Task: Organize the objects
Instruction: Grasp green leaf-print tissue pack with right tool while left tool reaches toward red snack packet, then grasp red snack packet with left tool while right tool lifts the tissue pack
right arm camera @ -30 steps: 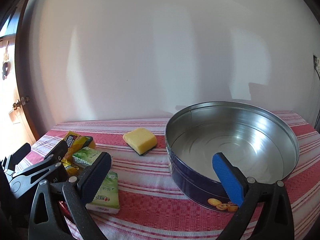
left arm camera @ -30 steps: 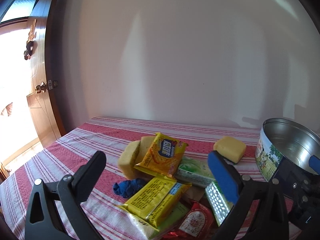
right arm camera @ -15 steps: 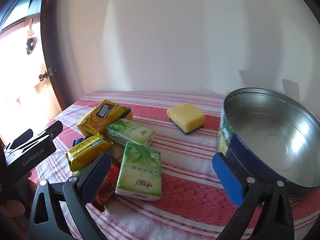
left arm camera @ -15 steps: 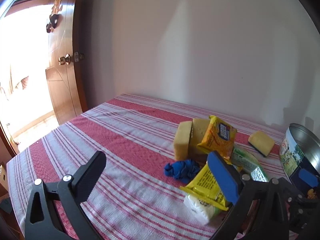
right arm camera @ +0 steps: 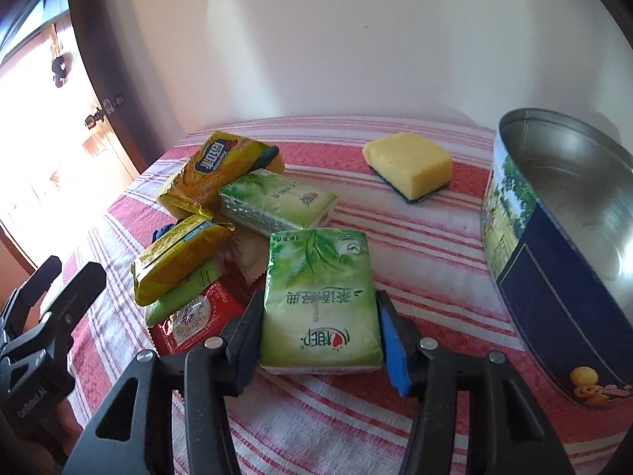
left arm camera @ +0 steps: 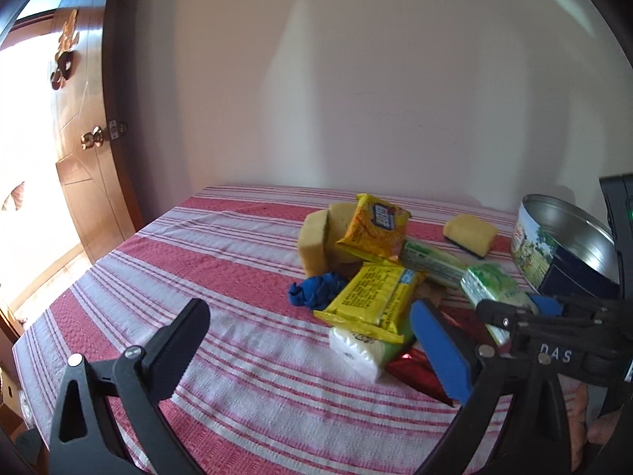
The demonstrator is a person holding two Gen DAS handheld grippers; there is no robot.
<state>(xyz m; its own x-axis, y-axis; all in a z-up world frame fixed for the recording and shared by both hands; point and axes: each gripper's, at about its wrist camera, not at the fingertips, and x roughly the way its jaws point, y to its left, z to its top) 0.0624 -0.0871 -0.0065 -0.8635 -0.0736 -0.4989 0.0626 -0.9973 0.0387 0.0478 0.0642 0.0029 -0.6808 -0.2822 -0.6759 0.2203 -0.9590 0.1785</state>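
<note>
A green tissue pack (right arm camera: 320, 297) lies flat on the striped cloth, and my right gripper (right arm camera: 320, 328) straddles its near end. Its jaws are closing, with the black finger and the blue pad touching the pack's two long sides. The left wrist view shows the same pack (left arm camera: 494, 289) between those fingers. My left gripper (left arm camera: 308, 336) hangs open over bare cloth, left of the pile, holding nothing. An empty round tin (right arm camera: 554, 237) stands to the right.
The pile holds two yellow snack packs (right arm camera: 213, 166), a second green pack (right arm camera: 277, 202), a red packet (right arm camera: 198, 316), a blue cloth (left arm camera: 316, 293) and sponges (left arm camera: 316, 237). A lone yellow sponge (right arm camera: 411, 166) lies near the tin. A wooden door (left arm camera: 91, 138) stands left of the table.
My right gripper dropped onto the green tissue pack and its jaws narrowed from wide open to the pack's sides. The left gripper shifted sideways, staying open.
</note>
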